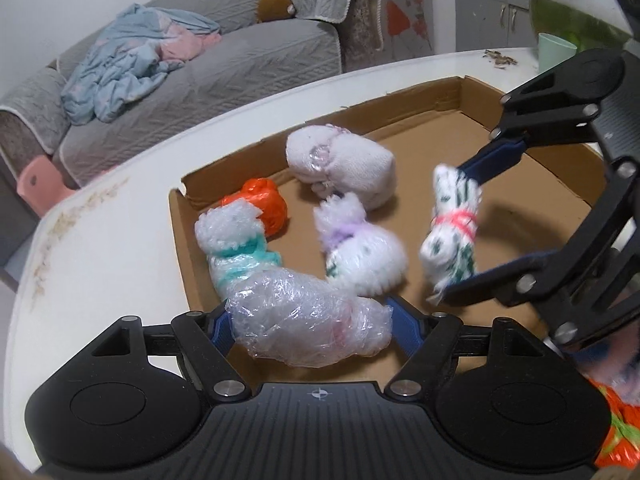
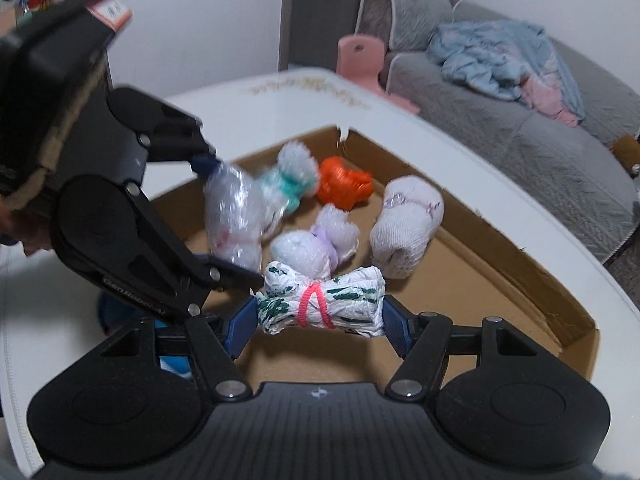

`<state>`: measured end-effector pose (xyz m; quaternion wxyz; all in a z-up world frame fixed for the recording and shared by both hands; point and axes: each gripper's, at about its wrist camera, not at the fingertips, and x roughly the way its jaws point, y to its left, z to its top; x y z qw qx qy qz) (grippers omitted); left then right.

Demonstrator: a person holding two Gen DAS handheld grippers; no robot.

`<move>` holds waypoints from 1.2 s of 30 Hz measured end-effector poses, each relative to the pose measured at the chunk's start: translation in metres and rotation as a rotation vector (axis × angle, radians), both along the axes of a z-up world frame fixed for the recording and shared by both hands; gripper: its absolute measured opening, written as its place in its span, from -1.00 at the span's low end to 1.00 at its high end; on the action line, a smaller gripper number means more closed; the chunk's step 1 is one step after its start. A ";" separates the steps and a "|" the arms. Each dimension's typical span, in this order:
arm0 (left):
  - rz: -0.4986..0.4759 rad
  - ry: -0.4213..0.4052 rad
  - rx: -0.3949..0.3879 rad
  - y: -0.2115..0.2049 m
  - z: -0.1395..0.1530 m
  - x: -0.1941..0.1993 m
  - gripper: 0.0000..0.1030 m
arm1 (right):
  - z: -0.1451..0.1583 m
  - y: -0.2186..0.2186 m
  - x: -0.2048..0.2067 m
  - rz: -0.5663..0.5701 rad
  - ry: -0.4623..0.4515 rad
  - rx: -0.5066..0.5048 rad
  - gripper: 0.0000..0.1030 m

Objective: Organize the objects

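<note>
Holding a clear plastic bundle point(image 1: 308, 320) crosswise, the left hand-held gripper point(image 1: 316, 326) hovers over the cardboard tray point(image 1: 472, 92); the right hand-held gripper point(image 2: 320, 312) likewise clamps the green-patterned bundle point(image 2: 324, 300) endwise, above the tray's open floor.

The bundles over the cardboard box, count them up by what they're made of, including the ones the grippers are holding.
Bubble wrap bundle: 1, tied in teal, in the left gripper
Printed plastic bag bundle: 1, pink band, in the right gripper
White fluffy bundle: 1, purple tie
Orange plastic bundle: 1
Rolled white sock: 1
Total: 5
</note>
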<state>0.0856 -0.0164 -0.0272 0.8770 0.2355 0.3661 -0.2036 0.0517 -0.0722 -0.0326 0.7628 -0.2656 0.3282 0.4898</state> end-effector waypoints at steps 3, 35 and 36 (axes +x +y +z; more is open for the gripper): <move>0.023 -0.022 0.008 -0.003 -0.005 0.009 0.57 | -0.004 0.006 0.007 0.000 0.008 -0.011 0.22; -0.027 -0.089 0.033 0.002 -0.007 0.007 0.67 | -0.007 0.019 0.019 0.138 0.015 -0.066 0.27; -0.029 -0.089 0.034 0.001 -0.007 0.005 0.68 | -0.007 0.019 0.018 0.140 0.013 -0.066 0.27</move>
